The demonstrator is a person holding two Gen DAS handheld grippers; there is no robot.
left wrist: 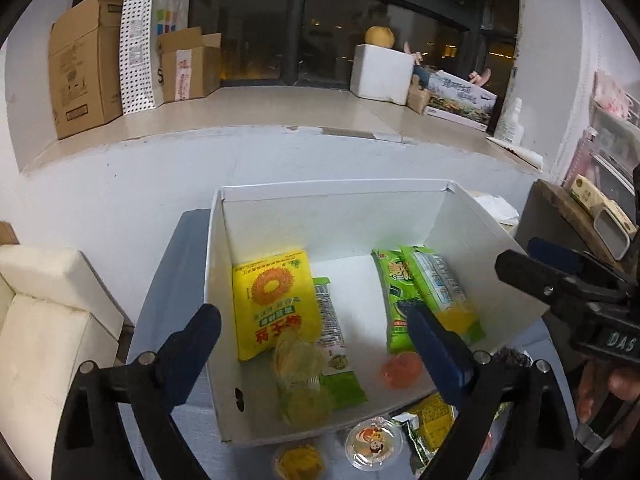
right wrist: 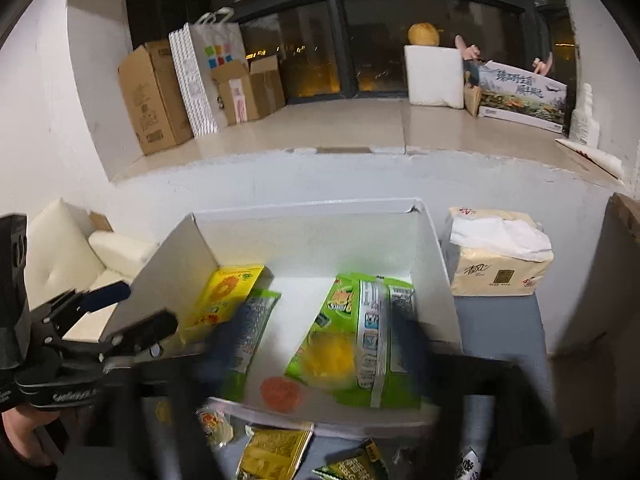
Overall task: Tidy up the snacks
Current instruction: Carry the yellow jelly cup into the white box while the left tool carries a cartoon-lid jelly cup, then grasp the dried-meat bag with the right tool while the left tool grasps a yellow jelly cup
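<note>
- The step in hand reads as the gap between two placements: both tools are over the white box (left wrist: 472, 236) with nothing in them, and loose snacks are waiting on the table outside its near wall.
- The left gripper (left wrist: 316, 344) has its jaws spread wide and grips nothing; the dark fingers straddle the box's near left corner, one outside the wall, one over the floor of the box.
- The right gripper (right wrist: 320, 344) is blurred in its own view, yet its fingers stand well apart with no packet between them; in the left view it shows at 3 o'clock, just beyond the box's right wall.
- Inside the box, the yellow packet (left wrist: 276, 300) lies at 12 o'clock from the left tool, against the left wall, with clear jelly cups (left wrist: 300, 376) just below it.
- The green packets (right wrist: 360, 340) lie right of centre, a yellow jelly cup (right wrist: 332, 354) resting on them and an orange jelly cup (right wrist: 280, 392) beside them at 7 o'clock.
- Not yet boxed: a cartoon-lid jelly cup (left wrist: 374, 446), a yellow cup (left wrist: 298, 460) and dark-yellow sachets (right wrist: 276, 452), all at 6 o'clock, close under the tools.
- The next move probably calls for pulling back and dipping towards one of these, jaws kept wide for the round cups.
- A tissue pack (right wrist: 500, 256) stands outside the box's right wall.
</note>
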